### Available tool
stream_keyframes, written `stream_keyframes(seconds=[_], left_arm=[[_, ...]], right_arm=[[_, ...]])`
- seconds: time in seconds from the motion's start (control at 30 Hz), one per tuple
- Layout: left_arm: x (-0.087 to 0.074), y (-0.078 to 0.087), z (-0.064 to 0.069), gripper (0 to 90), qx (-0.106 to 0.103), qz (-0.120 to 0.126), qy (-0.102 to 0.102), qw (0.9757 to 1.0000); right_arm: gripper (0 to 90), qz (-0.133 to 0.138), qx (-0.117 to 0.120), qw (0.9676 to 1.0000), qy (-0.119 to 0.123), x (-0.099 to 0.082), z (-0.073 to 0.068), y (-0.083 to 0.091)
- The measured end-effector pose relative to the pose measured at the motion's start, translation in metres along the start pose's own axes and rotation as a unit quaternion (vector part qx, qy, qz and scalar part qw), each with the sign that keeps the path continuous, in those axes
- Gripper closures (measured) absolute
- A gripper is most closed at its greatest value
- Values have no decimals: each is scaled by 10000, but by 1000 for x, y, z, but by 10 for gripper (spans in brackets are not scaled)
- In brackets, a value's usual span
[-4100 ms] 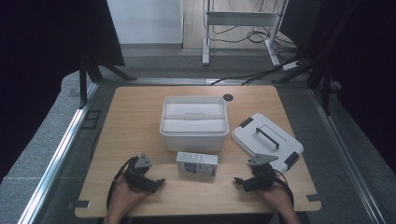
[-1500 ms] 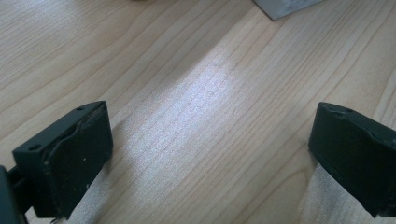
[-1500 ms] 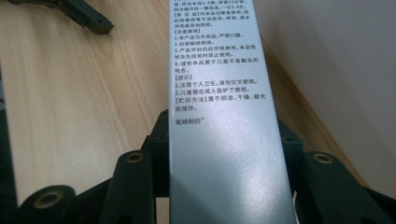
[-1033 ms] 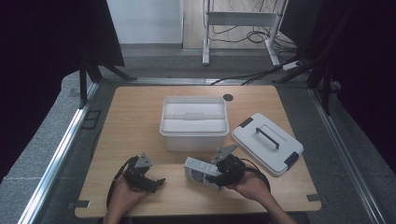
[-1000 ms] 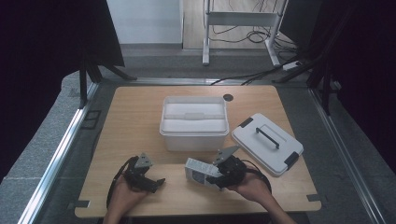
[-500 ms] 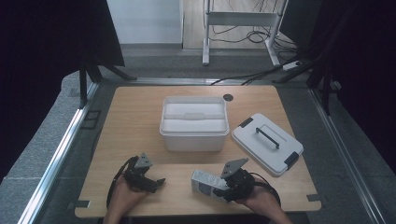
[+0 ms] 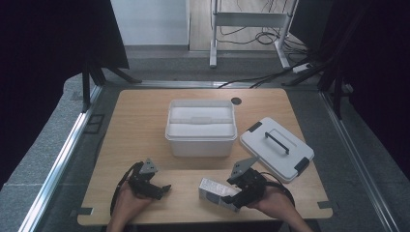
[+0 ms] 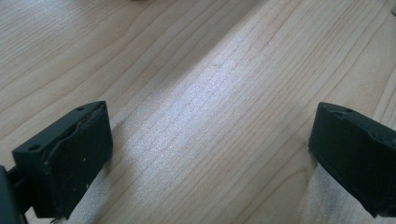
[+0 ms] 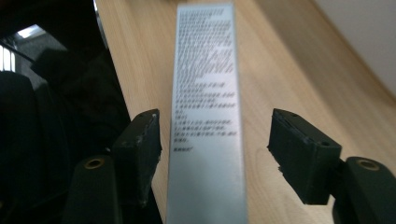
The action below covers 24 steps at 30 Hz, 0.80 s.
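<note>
A small box [image 7: 213,189] with a silver, text-printed face [image 9: 205,116] lies near the table's front edge, right of centre. My right gripper [image 7: 232,194] straddles its right end. In the right gripper view the gripper [image 9: 215,128] is open: the box runs up between the two black jaws with a gap on each side. My left gripper [image 7: 161,189] rests low at the front left, held in a hand. In the left gripper view it [image 8: 210,135] is wide open over bare wood, with nothing between the jaws.
A white open bin [image 7: 200,140] stands at the table's centre, just behind both grippers. Its white lid [image 7: 263,140], with a black handle and clips, lies flat at the right. A dark round hole [image 7: 236,101] sits behind the bin. Dark curtains flank the table.
The right gripper came in from the right to the box, and box and gripper then slid toward the front edge and slightly right. The left gripper stayed put.
</note>
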<state>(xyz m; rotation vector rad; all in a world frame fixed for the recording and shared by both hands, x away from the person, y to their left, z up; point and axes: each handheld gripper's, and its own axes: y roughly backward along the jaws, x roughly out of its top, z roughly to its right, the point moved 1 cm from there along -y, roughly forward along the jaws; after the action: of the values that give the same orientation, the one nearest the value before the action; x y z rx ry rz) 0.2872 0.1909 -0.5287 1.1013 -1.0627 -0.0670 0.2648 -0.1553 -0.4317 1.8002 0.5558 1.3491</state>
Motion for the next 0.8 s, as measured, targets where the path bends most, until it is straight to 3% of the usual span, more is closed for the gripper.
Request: stream_keyframes(seconds=[0.17,0.3,0.4,0.6,0.63,0.67,0.7,0.8], left_arm=[[0,0,0,0,-7,3,10,10000],[2,1,-4,11,-132,30,151,9998],[12,5,-10,14,-202,60,187,9996],[43,14,-22,13,-327,213,87,9992],[43,14,-22,12,-327,213,87,9992],[50,15,-25,11,-353,241,56,9991],[62,15,-31,10,-388,242,11,9990],[76,14,-39,14,-419,265,-36,9988]], right_arm=[[319,198,-96,9997,-94,10,11,18],[309,366,-206,9990,-183,12,21,25],[268,483,-449,9974,-284,11,37,25],[122,571,-659,9943,-609,3,70,11],[122,571,-659,9943,-609,3,70,11],[100,611,-684,9933,-702,3,81,5],[69,635,-754,9926,-708,3,86,3],[7,655,-943,9908,-721,8,100,-4]])
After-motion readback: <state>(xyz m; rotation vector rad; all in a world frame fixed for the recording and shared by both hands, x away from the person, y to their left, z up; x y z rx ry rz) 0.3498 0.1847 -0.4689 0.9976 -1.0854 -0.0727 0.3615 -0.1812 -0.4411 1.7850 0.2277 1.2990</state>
